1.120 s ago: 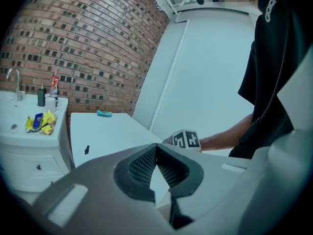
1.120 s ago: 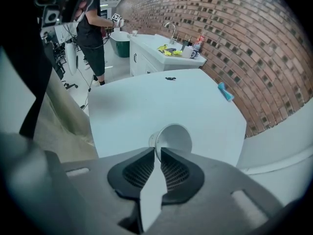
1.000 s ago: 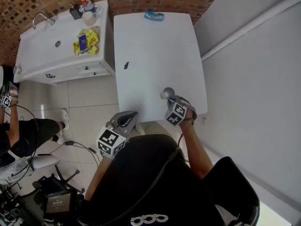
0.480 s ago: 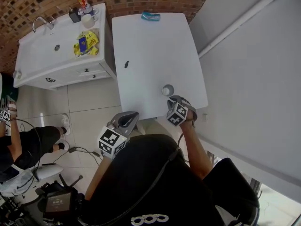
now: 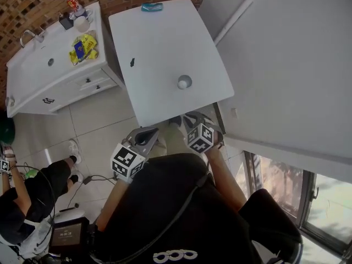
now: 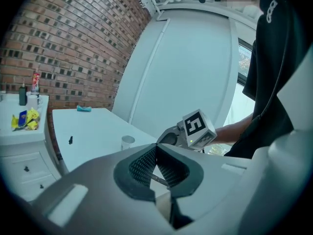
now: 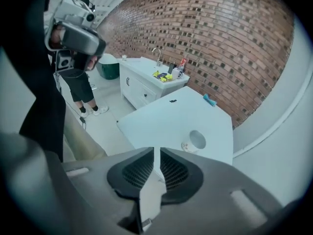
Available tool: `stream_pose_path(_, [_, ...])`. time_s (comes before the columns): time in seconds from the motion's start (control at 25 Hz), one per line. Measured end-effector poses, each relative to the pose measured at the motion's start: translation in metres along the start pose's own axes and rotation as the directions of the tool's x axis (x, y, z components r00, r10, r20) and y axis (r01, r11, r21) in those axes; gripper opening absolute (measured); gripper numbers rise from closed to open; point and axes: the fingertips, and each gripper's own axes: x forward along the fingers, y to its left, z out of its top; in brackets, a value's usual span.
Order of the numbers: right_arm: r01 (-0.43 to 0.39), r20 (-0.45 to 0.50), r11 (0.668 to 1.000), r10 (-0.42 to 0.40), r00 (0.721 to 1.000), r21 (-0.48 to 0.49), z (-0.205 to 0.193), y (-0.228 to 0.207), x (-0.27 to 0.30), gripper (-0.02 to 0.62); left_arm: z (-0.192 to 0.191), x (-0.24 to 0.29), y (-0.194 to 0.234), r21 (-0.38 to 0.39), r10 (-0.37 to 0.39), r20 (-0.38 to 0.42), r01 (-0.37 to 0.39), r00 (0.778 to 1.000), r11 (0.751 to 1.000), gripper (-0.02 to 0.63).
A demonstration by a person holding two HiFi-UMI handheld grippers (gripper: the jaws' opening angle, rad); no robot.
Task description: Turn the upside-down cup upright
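A small white cup (image 5: 184, 82) stands upright with its mouth open upward on the white table (image 5: 159, 43), near the front right corner. It also shows in the left gripper view as the cup (image 6: 127, 142) and in the right gripper view as the cup (image 7: 194, 141). My right gripper (image 5: 192, 121) hangs just off the table's near edge, apart from the cup, shut on nothing. The left gripper (image 5: 145, 137) is held lower left over the floor, also shut and empty. Its camera sees the right gripper's marker cube (image 6: 198, 128).
A teal object (image 5: 152, 6) lies at the table's far edge and a small dark item (image 5: 132, 62) near its left side. A white sink cabinet (image 5: 49, 76) with a yellow packet (image 5: 82, 45) stands left. A grey wall (image 5: 275, 65) runs along the right. A person's legs (image 5: 33, 186) are at lower left.
My right gripper has let go of the cup and drawn back off the table's near edge. The cup now stands free and upright. The left gripper has barely moved.
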Motion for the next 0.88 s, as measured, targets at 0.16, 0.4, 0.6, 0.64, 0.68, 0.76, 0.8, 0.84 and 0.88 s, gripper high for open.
stream_pose_path(0.16, [-0.053, 0.110, 0.996, 0.044, 0.993, 0.078, 0.008, 0.039, -0.027, 0.029, -0.012, -0.003, -0.019, 0.009, 0.007, -0.004, -0.007, 1.000, 1.000, 0.015])
stream_pose_path(0.4, [-0.156, 0.313, 0.969, 0.090, 0.946, 0.192, 0.018, 0.068, -0.075, 0.029, -0.028, -0.009, -0.055, 0.022, 0.051, 0.001, -0.051, 0.999, 0.998, 0.015])
stream_pose_path(0.6, [-0.248, 0.440, 0.920, 0.096, 0.893, 0.303, -0.007, 0.083, -0.130, 0.028, -0.049, -0.005, -0.115, 0.031, 0.064, -0.009, -0.064, 0.998, 0.997, 0.015])
stream_pose_path(0.64, [-0.257, 0.457, 0.914, 0.092, 0.885, 0.313, -0.015, 0.086, -0.142, 0.028, -0.056, -0.002, -0.130, 0.031, 0.062, -0.015, -0.061, 0.998, 0.998, 0.015])
stream_pose_path(0.68, [-0.264, 0.475, 0.911, 0.089, 0.876, 0.318, -0.023, 0.090, -0.155, 0.029, -0.061, 0.001, -0.146, 0.030, 0.056, -0.019, -0.056, 0.998, 0.998, 0.015])
stream_pose_path(0.76, [-0.278, 0.508, 0.907, 0.086, 0.857, 0.315, -0.041, 0.099, -0.181, 0.028, -0.071, 0.008, -0.179, 0.031, 0.038, -0.018, -0.037, 0.999, 0.999, 0.015])
stream_pose_path(0.8, [-0.285, 0.524, 0.906, 0.085, 0.847, 0.313, -0.052, 0.104, -0.194, 0.028, -0.076, 0.013, -0.196, 0.035, 0.029, -0.018, -0.028, 0.999, 0.999, 0.015])
stream_pose_path(0.84, [-0.293, 0.538, 0.904, 0.086, 0.838, 0.313, -0.064, 0.110, -0.206, 0.028, -0.081, 0.018, -0.213, 0.040, 0.022, -0.020, -0.021, 1.000, 0.999, 0.015])
stream_pose_path(0.88, [-0.302, 0.551, 0.900, 0.086, 0.830, 0.314, -0.077, 0.116, -0.218, 0.028, -0.087, 0.024, -0.229, 0.045, 0.016, -0.022, -0.015, 1.000, 0.999, 0.015])
